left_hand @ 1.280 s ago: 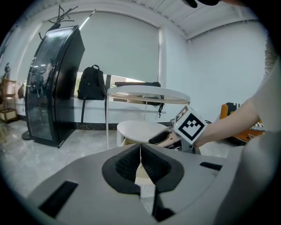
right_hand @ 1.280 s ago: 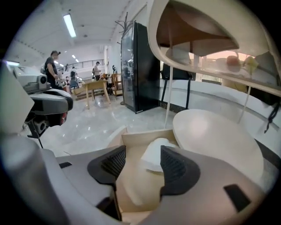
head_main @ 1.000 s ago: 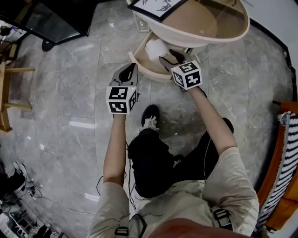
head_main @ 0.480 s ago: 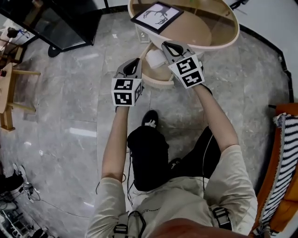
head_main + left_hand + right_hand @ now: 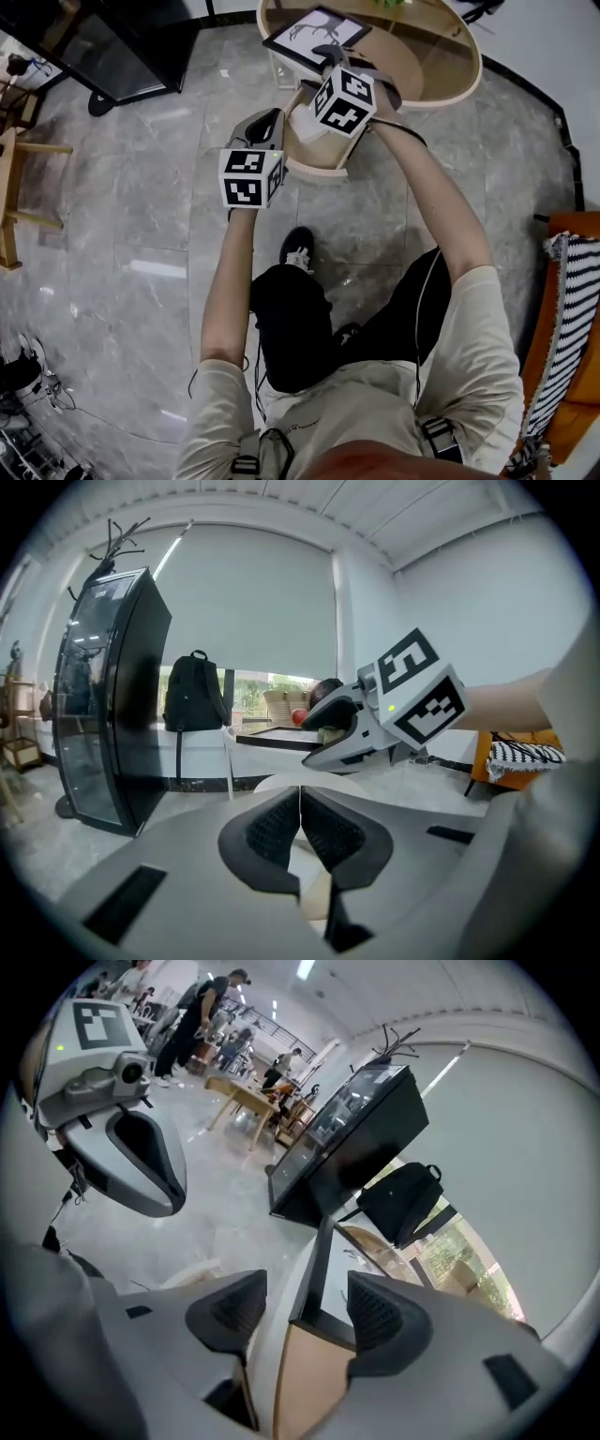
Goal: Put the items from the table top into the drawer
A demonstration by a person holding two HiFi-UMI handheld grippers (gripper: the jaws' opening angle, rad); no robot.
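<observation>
Angling down over the worktop [image 5: 436,66], right gripper [image 5: 305,1302] fingers, just opening, bracket the picture frame [image 5: 314,33] corner; left gripper [image 5: 300,827], clenched empty, hovers by the drawer [image 5: 314,172] holding a white bundle [image 5: 302,120].

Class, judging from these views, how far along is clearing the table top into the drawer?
Done: a white item lies in the open wooden drawer. In hand: nothing. The jaws of the right gripper have just been opening, a corner of the black-framed picture between them, unpressed; the left gripper is shut, empty. Left: that picture, on the round table.
</observation>
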